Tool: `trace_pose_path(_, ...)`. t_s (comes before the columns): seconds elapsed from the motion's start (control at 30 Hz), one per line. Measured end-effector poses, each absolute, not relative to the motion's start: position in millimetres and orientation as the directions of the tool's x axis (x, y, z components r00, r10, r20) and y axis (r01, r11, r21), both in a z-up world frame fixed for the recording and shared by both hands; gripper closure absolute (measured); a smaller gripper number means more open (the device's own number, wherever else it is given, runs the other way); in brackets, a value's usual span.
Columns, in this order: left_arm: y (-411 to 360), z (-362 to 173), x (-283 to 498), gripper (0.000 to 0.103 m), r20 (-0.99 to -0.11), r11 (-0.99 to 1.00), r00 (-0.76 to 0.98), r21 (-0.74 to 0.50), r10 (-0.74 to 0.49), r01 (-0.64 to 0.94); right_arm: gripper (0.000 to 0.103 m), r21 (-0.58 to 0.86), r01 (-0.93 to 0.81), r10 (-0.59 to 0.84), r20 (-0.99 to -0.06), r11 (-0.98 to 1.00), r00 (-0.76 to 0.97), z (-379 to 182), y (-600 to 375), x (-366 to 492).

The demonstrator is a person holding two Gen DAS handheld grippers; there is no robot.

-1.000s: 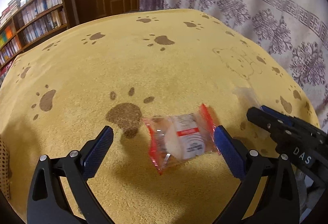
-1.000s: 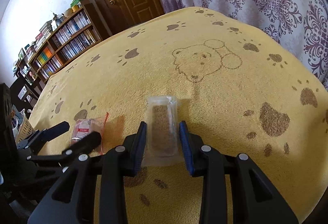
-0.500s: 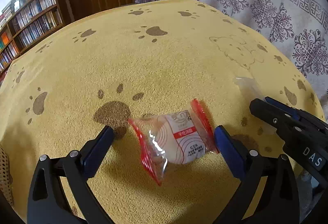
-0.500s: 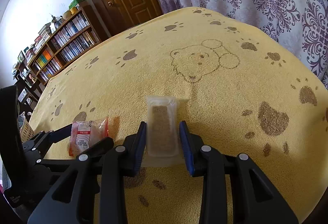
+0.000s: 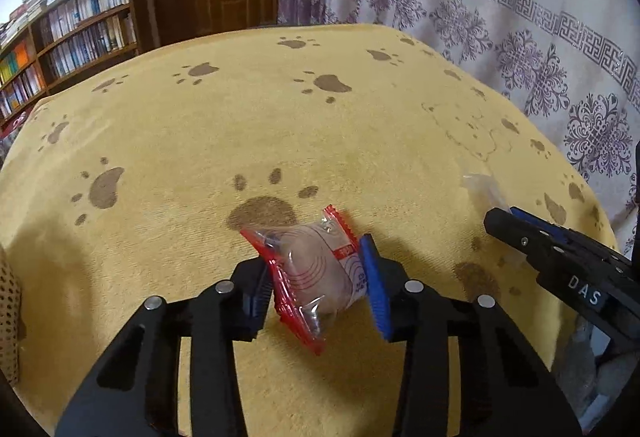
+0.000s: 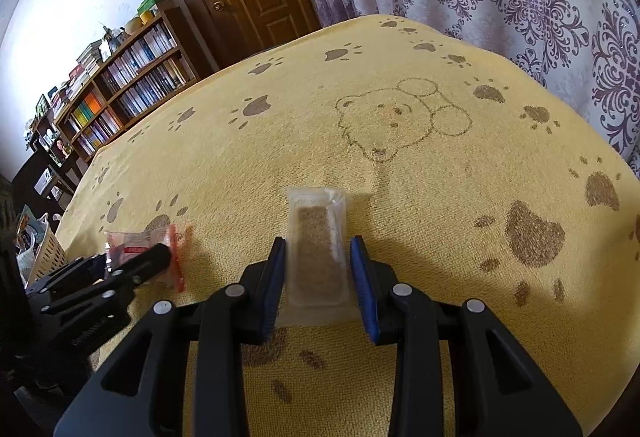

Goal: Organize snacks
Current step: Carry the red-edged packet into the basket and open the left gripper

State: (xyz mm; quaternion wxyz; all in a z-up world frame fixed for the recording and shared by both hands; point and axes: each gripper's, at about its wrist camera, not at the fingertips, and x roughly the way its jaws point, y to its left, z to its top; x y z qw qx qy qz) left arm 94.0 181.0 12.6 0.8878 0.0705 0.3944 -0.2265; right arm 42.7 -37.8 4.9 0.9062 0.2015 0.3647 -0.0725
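Red-edged snack packet (image 5: 320, 273) in left claw (image 5: 318, 285)

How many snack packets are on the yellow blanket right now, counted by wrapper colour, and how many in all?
Red-edged wrapper: 1, the round pastry packet between the left tongs.
Clear wrapper: 1, the brown bar packet between the right tongs.
Total: 2 snack packets on the yellow blanket.

A red-edged clear pastry packet (image 5: 320, 273) sits tilted, pinched at its sides, near left. A clear flat bar packet (image 6: 316, 249) lies lengthwise, near centre.
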Motion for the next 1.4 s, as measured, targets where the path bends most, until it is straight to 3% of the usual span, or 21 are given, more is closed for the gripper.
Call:
trace_pose_path(0.2,206,29,85,0.074,-0.699,0.905,0.627,-0.071,-0.344,0.419,0.07,0.309,0.274,0.015,-0.688,0.91,0.726,5,-38,42)
trace_pose_path(0.47,239,49,80,0.075,-0.66,0.923,0.672,-0.087,-0.334,0.374,0.07,0.302,0.273,0.01,-0.687,0.914,0.727,7,-36,42)
trace_pose_path(0.53,244,50,79,0.071,-0.659,0.92,0.67,-0.088,-0.341,0.381,0.07,0.302,0.272,0.011,-0.686,0.914,0.727,7,-36,42)
trace_pose_path(0.6,246,49,77,0.05,-0.659,0.921,0.676,-0.067,-0.33,0.385,0.07,0.302,0.272,0.011,-0.687,0.914,0.727,7,-36,42)
trace_pose_path(0.7,251,45,73,0.029,-0.663,0.925,0.677,-0.063,-0.32,0.375,0.07,0.303,0.272,0.011,-0.687,0.913,0.727,6,-36,42)
trace_pose_path(0.97,244,12,72,0.026,-0.725,0.918,0.626,-0.024,-0.288,0.395,0.07,0.302,0.272,0.011,-0.686,0.914,0.727,7,-36,41)
trace_pose_path(1.03,243,6,72,0.028,-0.733,0.916,0.618,-0.018,-0.285,0.401,0.07,0.301,0.271,0.011,-0.687,0.914,0.727,7,-35,41)
trace_pose_path(1.07,241,3,73,0.038,-0.74,0.911,0.604,-0.026,-0.294,0.412,0.07,0.3,0.269,0.011,-0.686,0.915,0.727,7,-34,41)
trace_pose_path(1.1,240,2,73,0.055,-0.746,0.91,0.599,-0.023,-0.291,0.414,0.07,0.3,0.268,0.012,-0.686,0.916,0.727,7,-34,41)
trace_pose_path(1.4,264,27,63,0.062,-0.684,0.94,0.685,-0.003,-0.25,0.34,0.07,0.3,0.264,0.015,-0.685,0.917,0.728,7,-33,42)
